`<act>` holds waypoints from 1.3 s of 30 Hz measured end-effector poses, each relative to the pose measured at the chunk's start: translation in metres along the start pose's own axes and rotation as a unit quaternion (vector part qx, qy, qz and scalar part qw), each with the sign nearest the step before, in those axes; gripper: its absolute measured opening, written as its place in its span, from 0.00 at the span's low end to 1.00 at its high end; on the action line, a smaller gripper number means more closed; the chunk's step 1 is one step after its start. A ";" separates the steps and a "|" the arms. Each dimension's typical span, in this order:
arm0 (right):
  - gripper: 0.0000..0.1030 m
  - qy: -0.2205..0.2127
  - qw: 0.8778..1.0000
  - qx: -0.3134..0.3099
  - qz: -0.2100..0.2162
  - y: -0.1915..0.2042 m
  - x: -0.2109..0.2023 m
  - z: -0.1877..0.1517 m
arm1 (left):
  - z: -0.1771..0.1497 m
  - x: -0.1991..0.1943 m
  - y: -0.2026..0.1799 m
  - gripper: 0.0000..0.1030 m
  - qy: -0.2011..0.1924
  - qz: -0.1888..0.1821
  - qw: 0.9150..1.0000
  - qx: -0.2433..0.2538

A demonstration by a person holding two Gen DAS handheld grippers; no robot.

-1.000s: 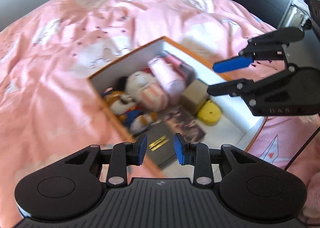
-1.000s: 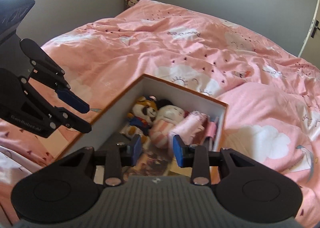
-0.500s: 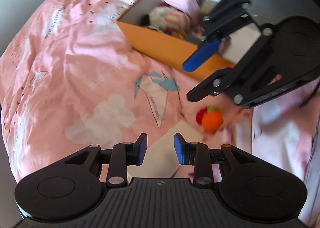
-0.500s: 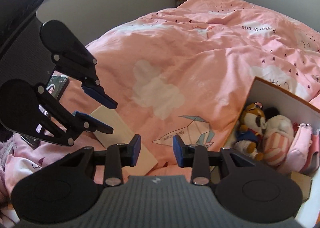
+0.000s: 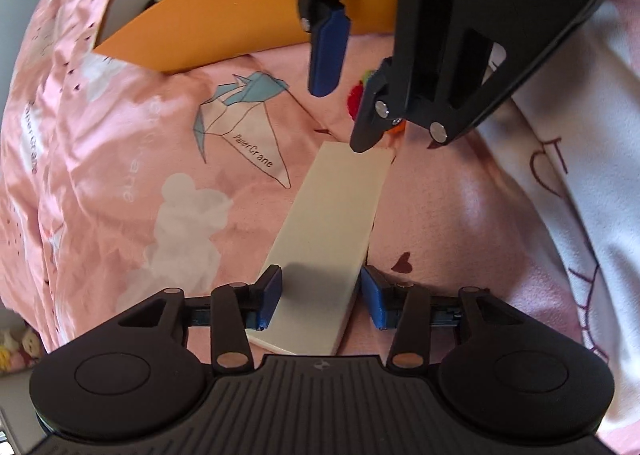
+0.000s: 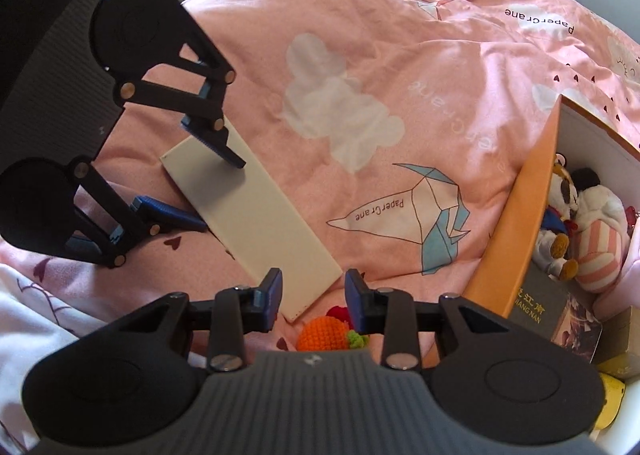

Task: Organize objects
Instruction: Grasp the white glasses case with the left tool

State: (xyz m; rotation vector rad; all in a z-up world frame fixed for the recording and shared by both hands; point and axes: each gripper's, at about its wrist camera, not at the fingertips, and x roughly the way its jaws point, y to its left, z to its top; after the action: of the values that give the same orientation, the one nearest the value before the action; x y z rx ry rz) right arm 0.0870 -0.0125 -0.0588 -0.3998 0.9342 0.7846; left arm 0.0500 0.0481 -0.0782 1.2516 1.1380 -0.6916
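A flat cream-white rectangular box (image 5: 334,231) lies on the pink duvet. My left gripper (image 5: 320,293) is open with its blue pads on either side of the box's near end, close to its edges. In the right wrist view the same box (image 6: 256,215) shows with the left gripper (image 6: 192,179) astride its far end. My right gripper (image 6: 314,301) is open and empty above the box's near corner and a crocheted orange toy (image 6: 322,335). The orange storage box (image 6: 520,215) with plush toys (image 6: 592,223) stands at the right.
The pink duvet (image 6: 400,55) with a paper crane print covers the bed. A dark book (image 6: 540,303) and a yellow item (image 6: 610,395) lie inside the storage box. A white and pink blanket (image 5: 580,175) lies at the right in the left wrist view.
Both grippers swung away from the storage box and came down to the white box. My left gripper opened wider and now straddles its end. The right gripper also opened wider.
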 end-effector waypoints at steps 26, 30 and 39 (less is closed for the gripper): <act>0.34 -0.026 0.998 0.000 -0.062 -0.007 0.005 0.020 | 0.009 -0.005 0.060 0.23 -0.023 -0.026 0.993 -0.116; 0.34 -0.029 0.997 0.002 -0.076 -0.011 0.008 0.026 | 0.011 -0.002 0.072 0.22 -0.023 0.013 0.991 -0.132; 0.31 -0.001 0.999 0.007 -0.050 -0.030 0.021 0.037 | 0.002 0.006 0.077 0.30 -0.031 0.011 0.994 -0.106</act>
State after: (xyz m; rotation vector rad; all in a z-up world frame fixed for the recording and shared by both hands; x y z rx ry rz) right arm 0.1373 -0.0007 -0.0563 -0.4310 0.9098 0.6870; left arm 0.1220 0.0652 -0.0553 1.0538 1.1145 -0.5732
